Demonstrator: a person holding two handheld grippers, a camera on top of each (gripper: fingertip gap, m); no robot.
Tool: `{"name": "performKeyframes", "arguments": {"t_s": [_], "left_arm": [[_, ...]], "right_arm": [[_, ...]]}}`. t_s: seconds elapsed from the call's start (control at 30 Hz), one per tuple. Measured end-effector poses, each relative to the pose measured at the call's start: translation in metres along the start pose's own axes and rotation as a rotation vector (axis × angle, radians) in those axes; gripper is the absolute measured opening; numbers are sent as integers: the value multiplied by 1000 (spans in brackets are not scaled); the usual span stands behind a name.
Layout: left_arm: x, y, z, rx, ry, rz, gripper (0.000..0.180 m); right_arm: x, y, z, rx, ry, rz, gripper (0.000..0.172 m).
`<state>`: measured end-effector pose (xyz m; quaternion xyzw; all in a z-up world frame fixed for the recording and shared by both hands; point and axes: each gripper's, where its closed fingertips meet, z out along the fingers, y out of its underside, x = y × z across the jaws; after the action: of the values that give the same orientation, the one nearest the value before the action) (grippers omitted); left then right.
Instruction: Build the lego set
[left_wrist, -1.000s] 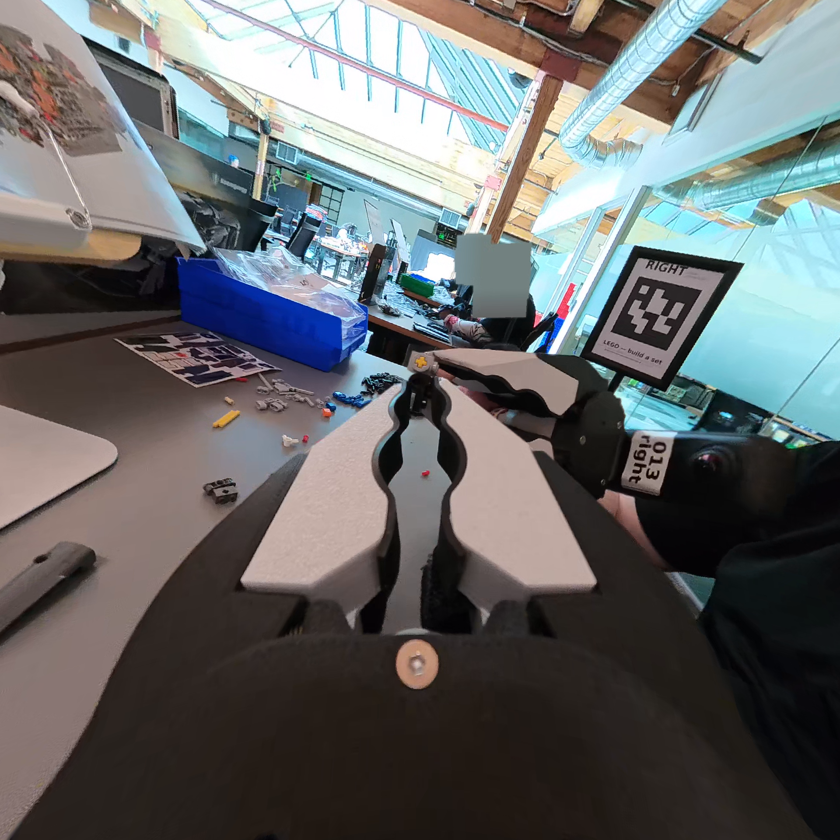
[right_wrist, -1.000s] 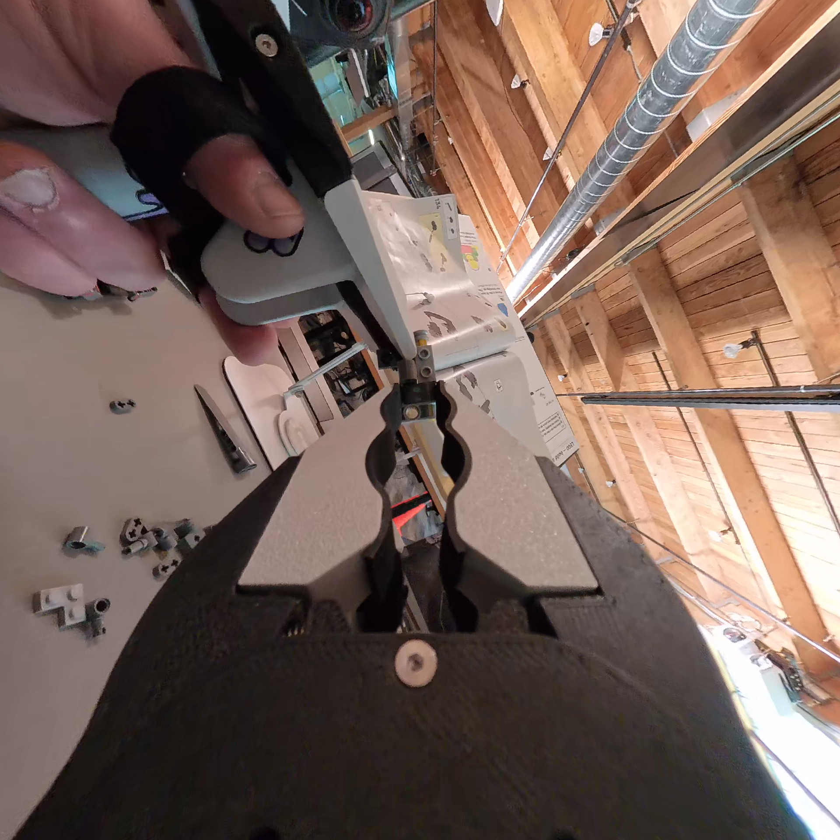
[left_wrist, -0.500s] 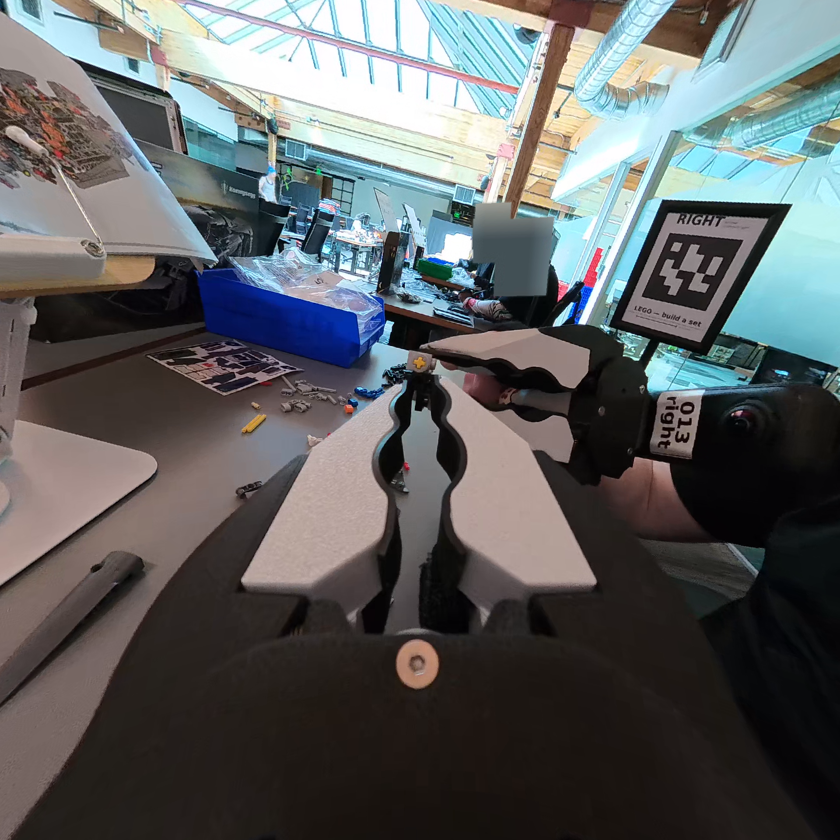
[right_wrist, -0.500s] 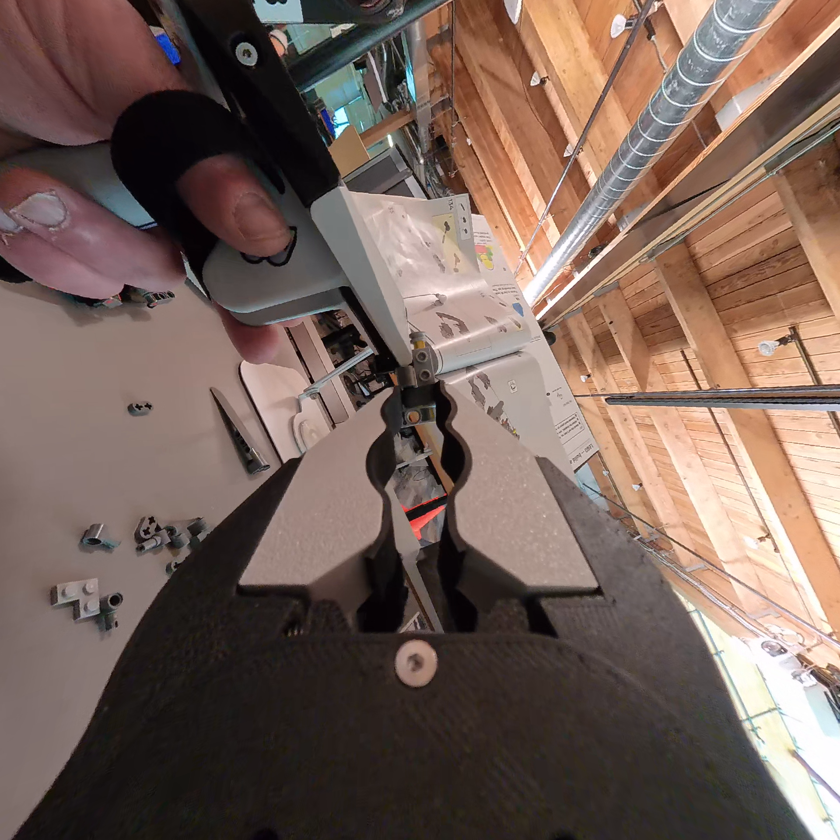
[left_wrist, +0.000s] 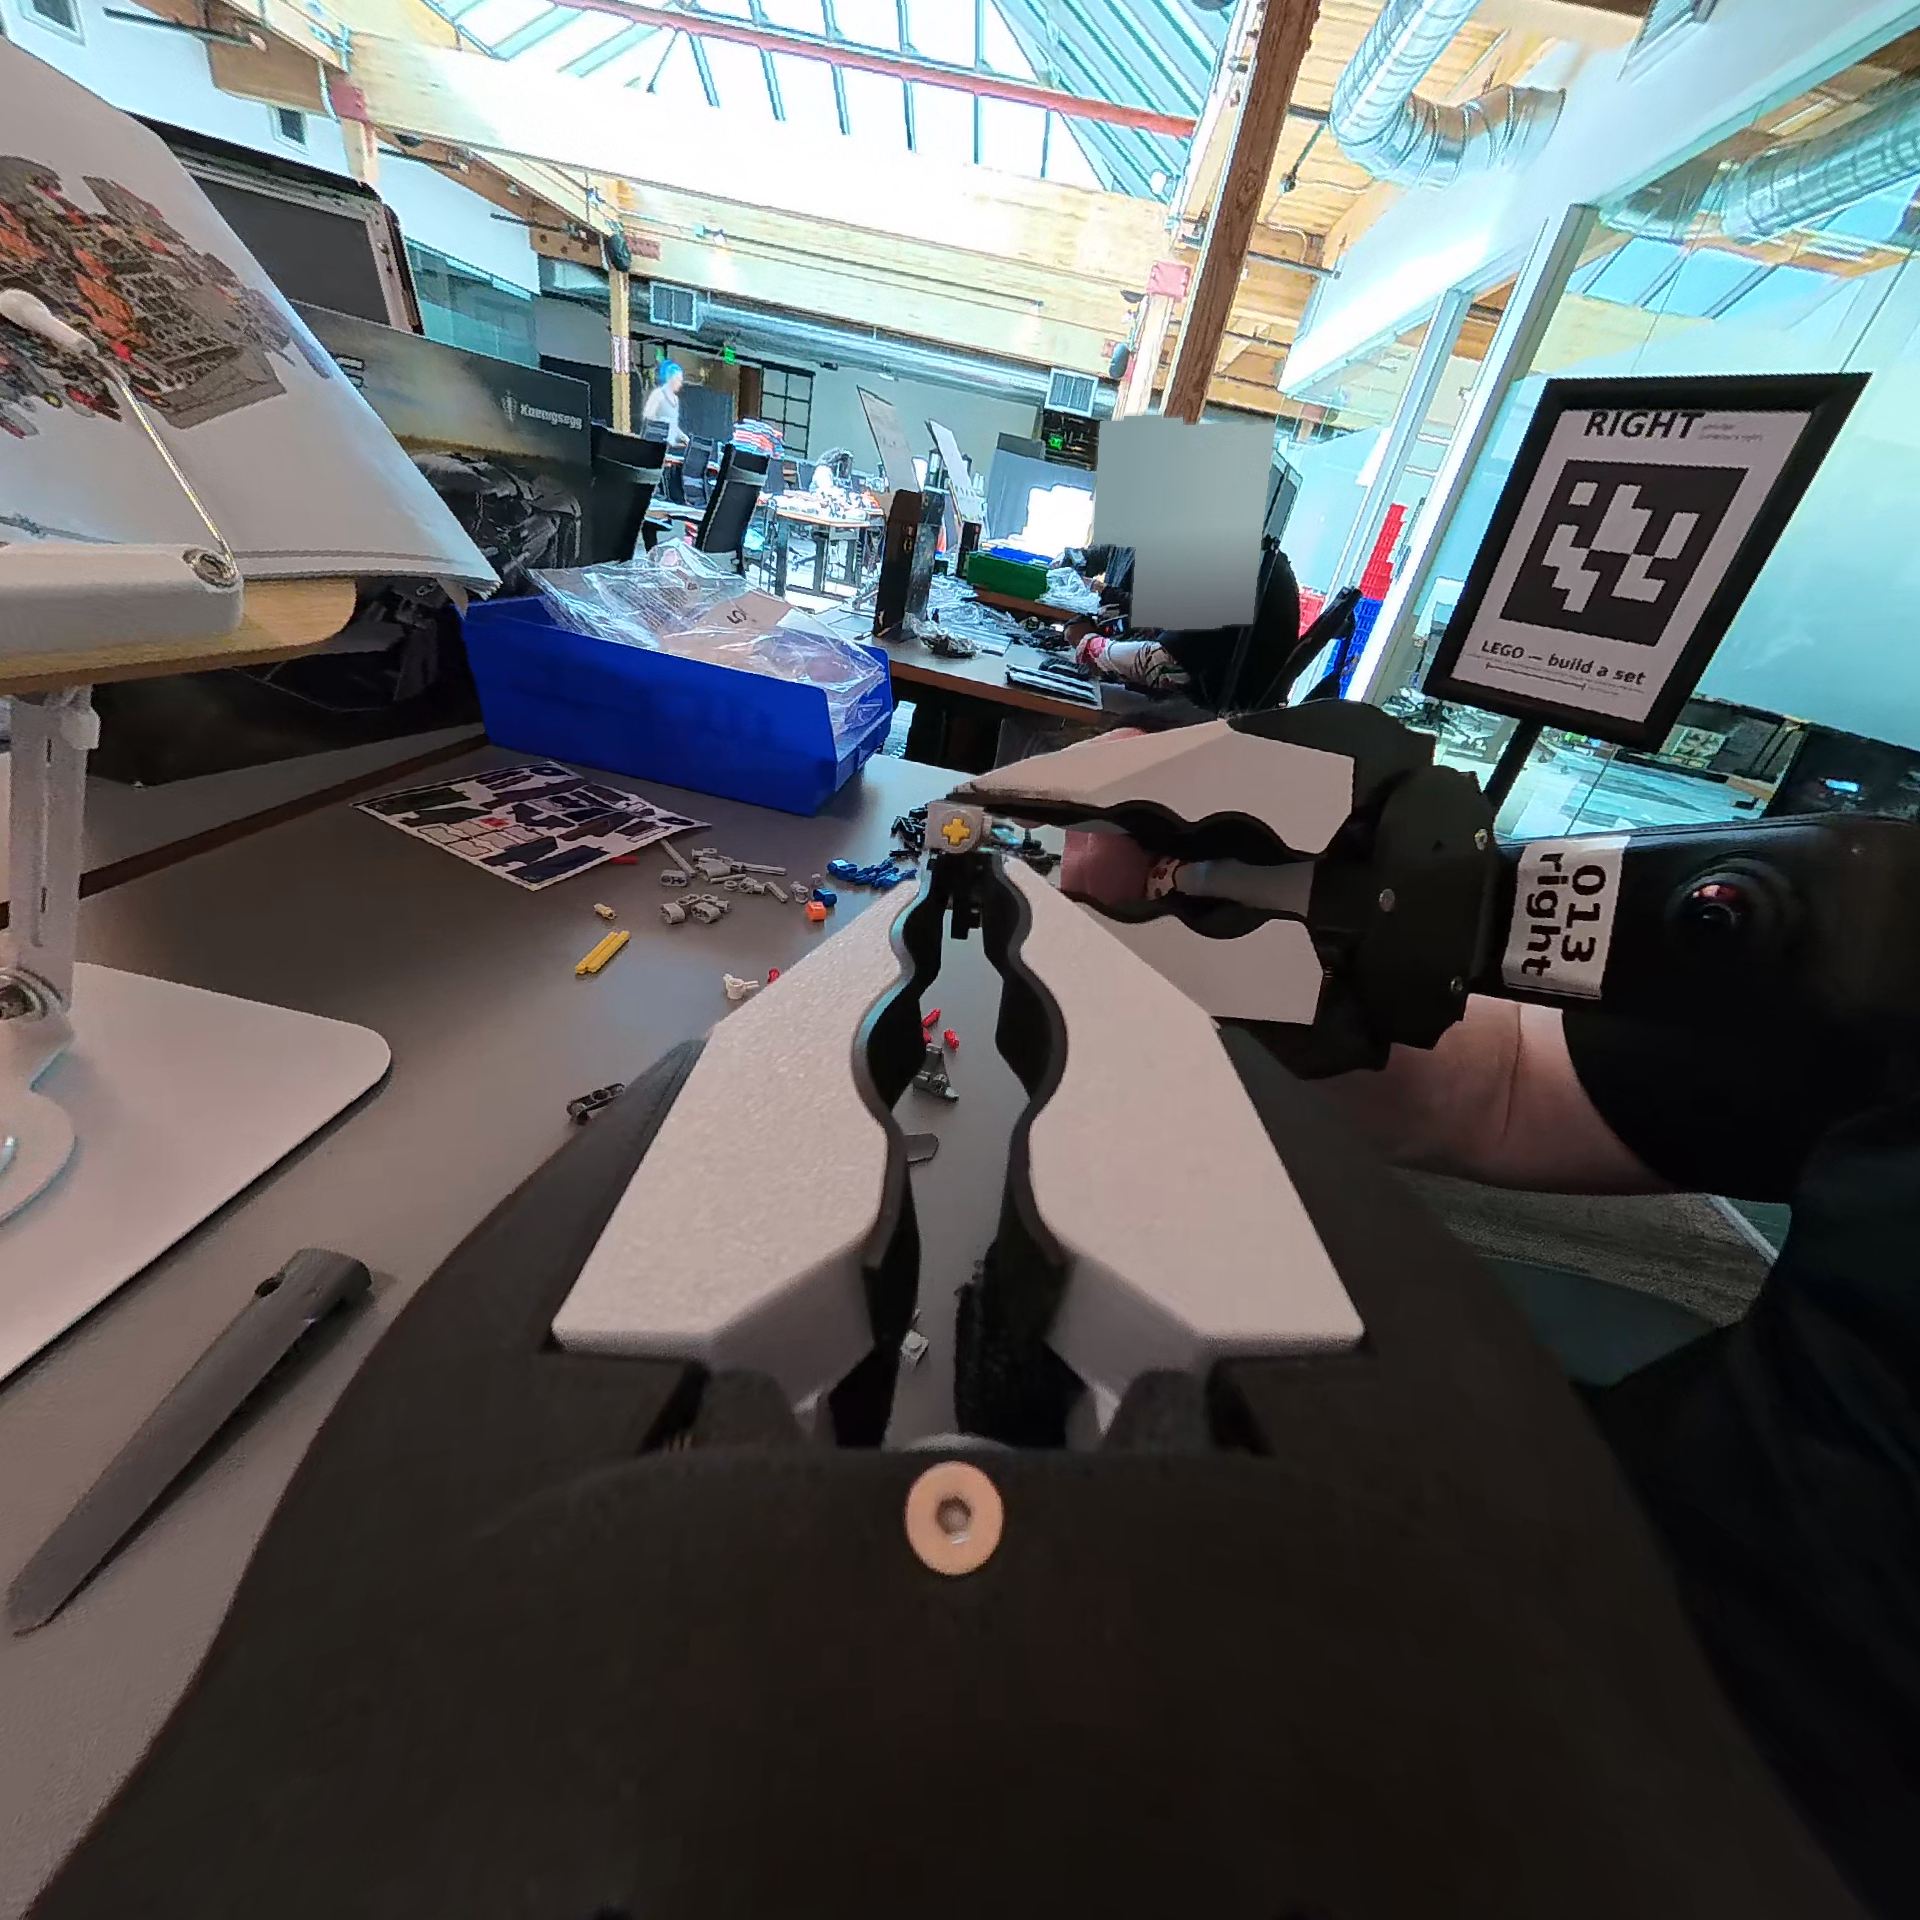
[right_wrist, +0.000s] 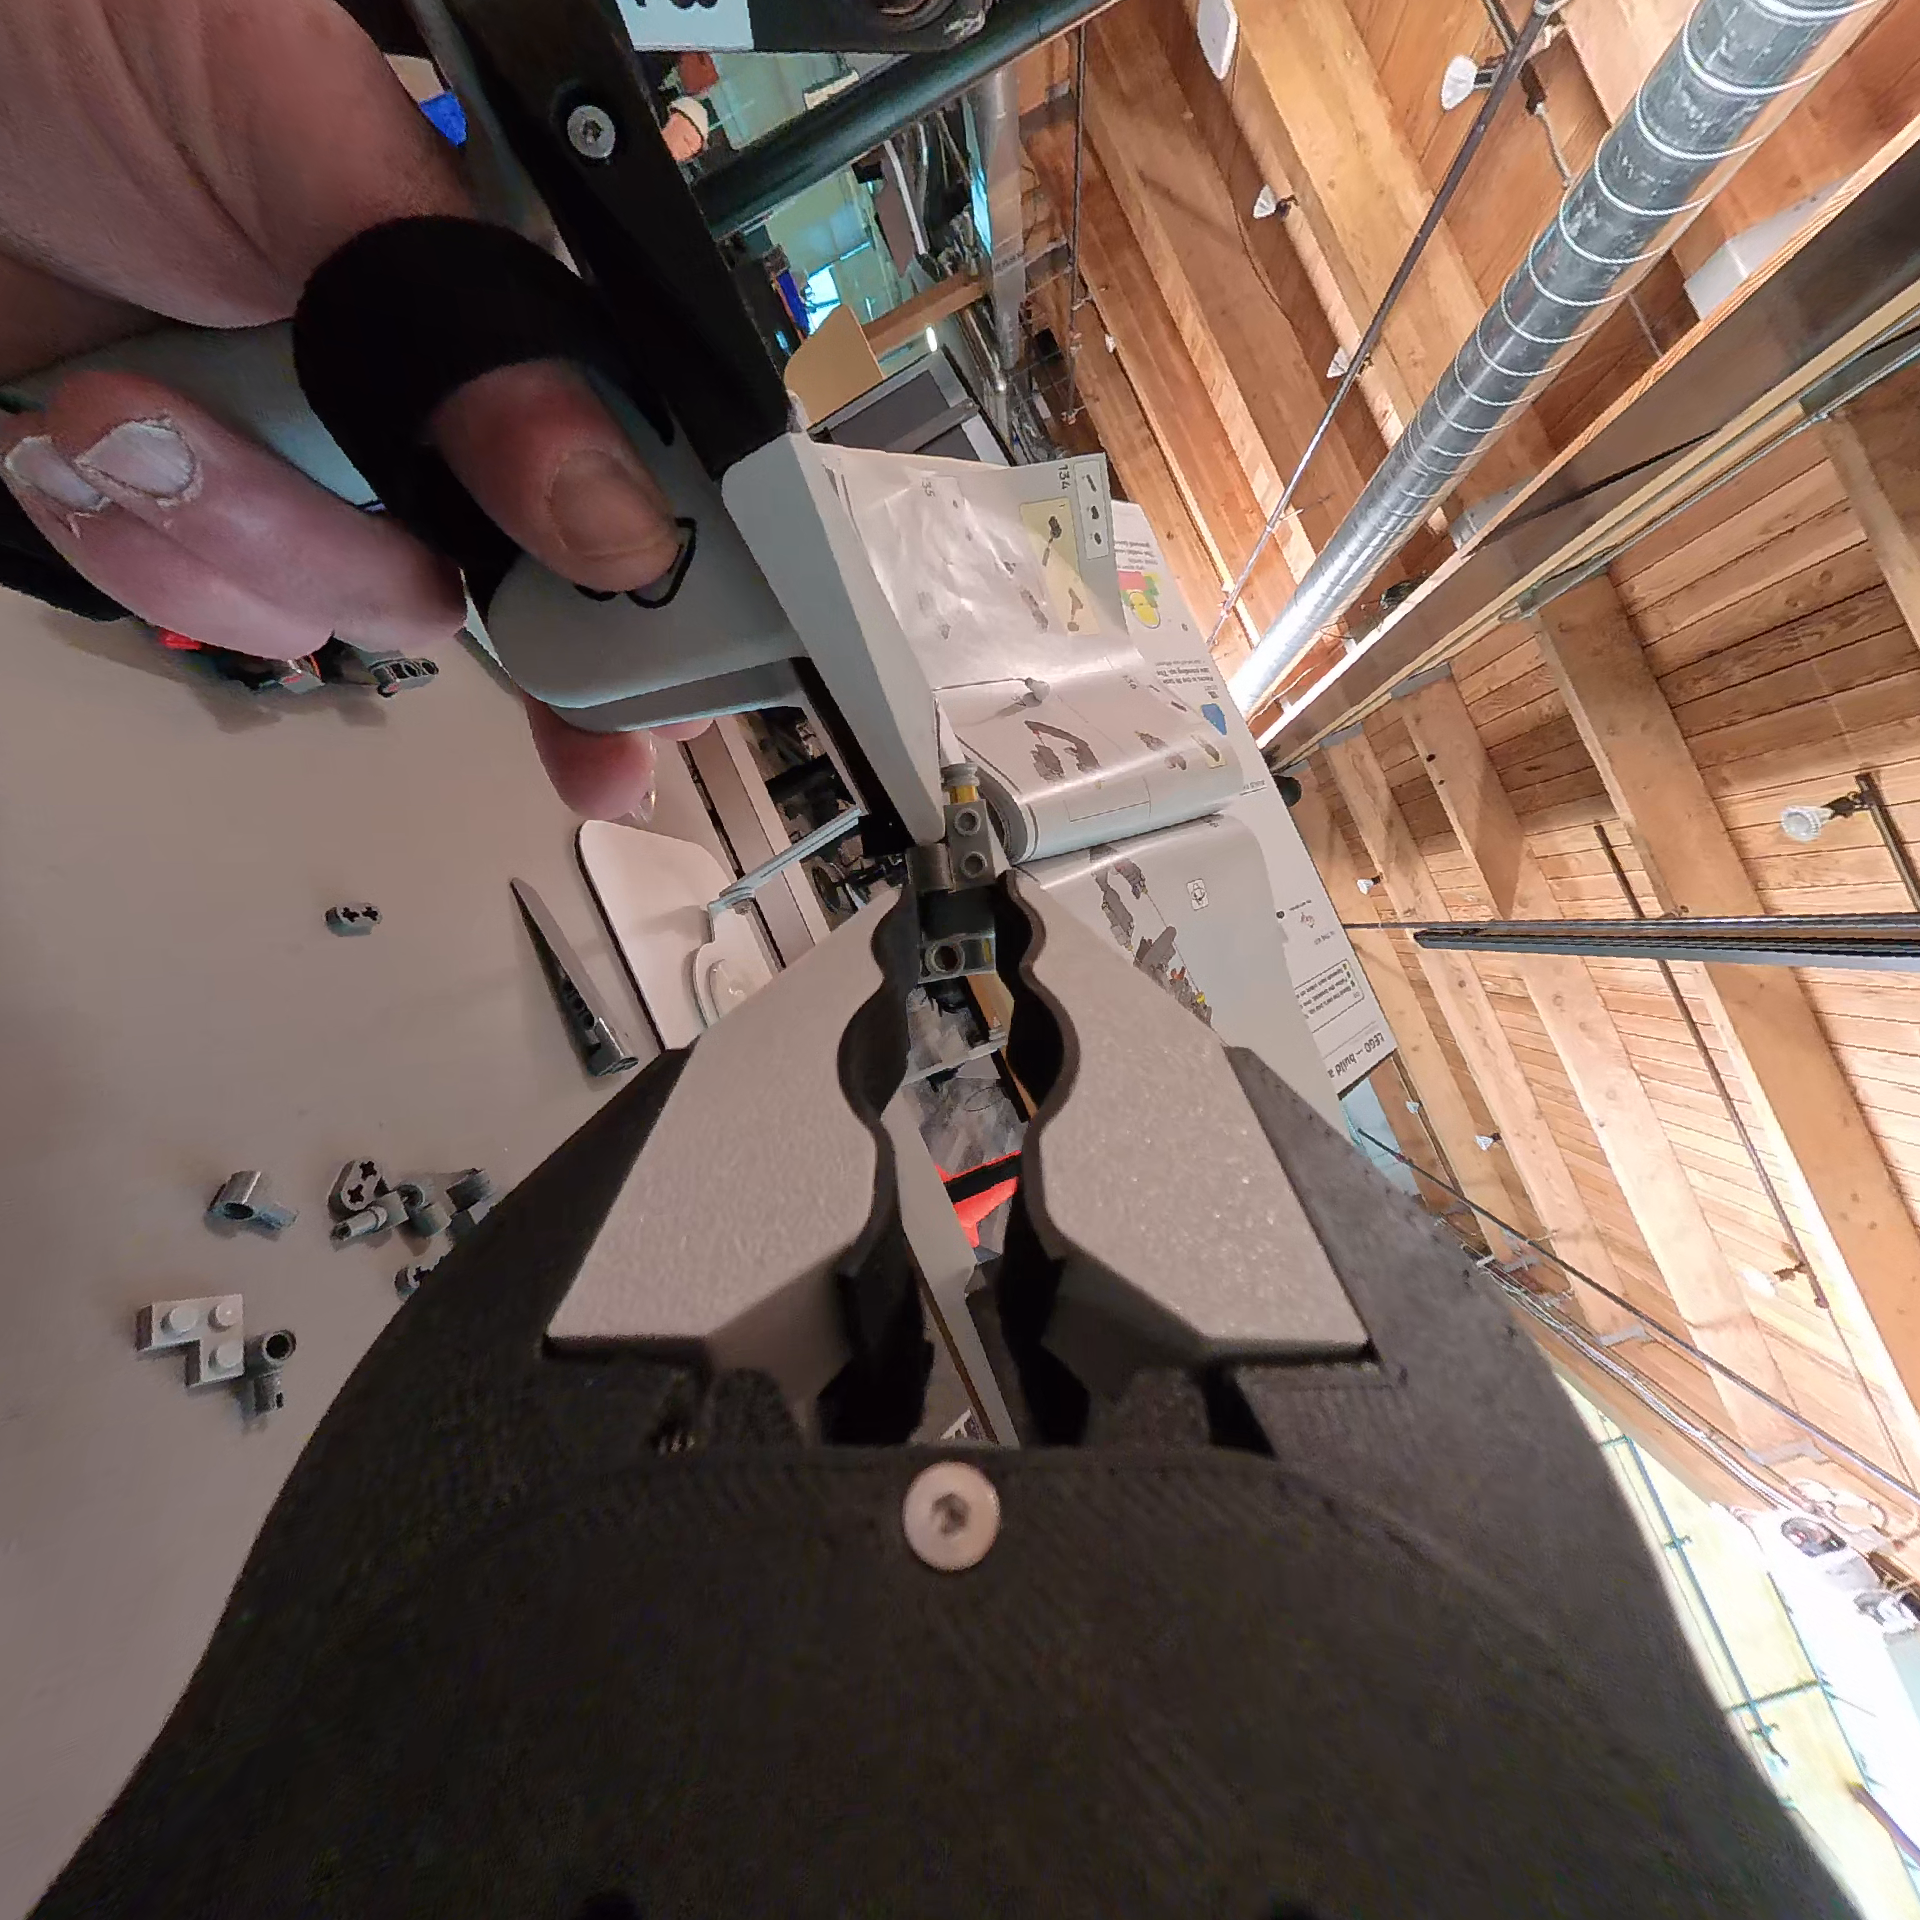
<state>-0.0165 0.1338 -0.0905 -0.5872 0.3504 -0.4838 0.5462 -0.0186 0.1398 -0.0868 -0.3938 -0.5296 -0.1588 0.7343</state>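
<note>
A small brick assembly hangs in the air between my two grippers. In the left wrist view my left gripper (left_wrist: 961, 883) is shut on its black lower part (left_wrist: 964, 902). My right gripper (left_wrist: 971, 818) comes in from the right and is shut on the grey block with a yellow cross axle (left_wrist: 956, 831) on top. In the right wrist view my right gripper (right_wrist: 954, 925) pinches a dark grey block with a hole (right_wrist: 951, 951). A lighter grey block (right_wrist: 971, 842) and the yellow axle (right_wrist: 966, 792) stick out beyond it, against one of the left gripper's fingers (right_wrist: 873, 675).
A blue bin (left_wrist: 665, 717) with plastic bags, a sticker sheet (left_wrist: 530, 821), loose small pieces (left_wrist: 727, 883) and yellow axles (left_wrist: 603, 951) lie on the grey table (left_wrist: 364, 956). A booklet on a stand (left_wrist: 156, 364), a grey tool (left_wrist: 187, 1423) and a marker sign (left_wrist: 1652, 551) stand around.
Both grippers have moved together with the assembly still held between them. The right gripper now lies more level, and its fingers have closed a little tighter on the grey block.
</note>
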Motion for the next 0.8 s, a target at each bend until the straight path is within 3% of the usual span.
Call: {"name": "performKeyframes", "arguments": {"t_s": [0.37,0.57,0.7,0.8], "left_arm": [[-2,3,2,-20,-9,24,6],[-5,-2,3,-10,-81,140,5],[-7,-9,-1,-21,-164,294,5],[-11,-8,-3,-111,-302,597,6]], "right_arm": [[-1,4,1,-4,-18,12,9],[1,5,2,16,-37,76,17],[0,6,-8,30,-112,259,26],[5,6,-13,61,-262,613,40]]}}
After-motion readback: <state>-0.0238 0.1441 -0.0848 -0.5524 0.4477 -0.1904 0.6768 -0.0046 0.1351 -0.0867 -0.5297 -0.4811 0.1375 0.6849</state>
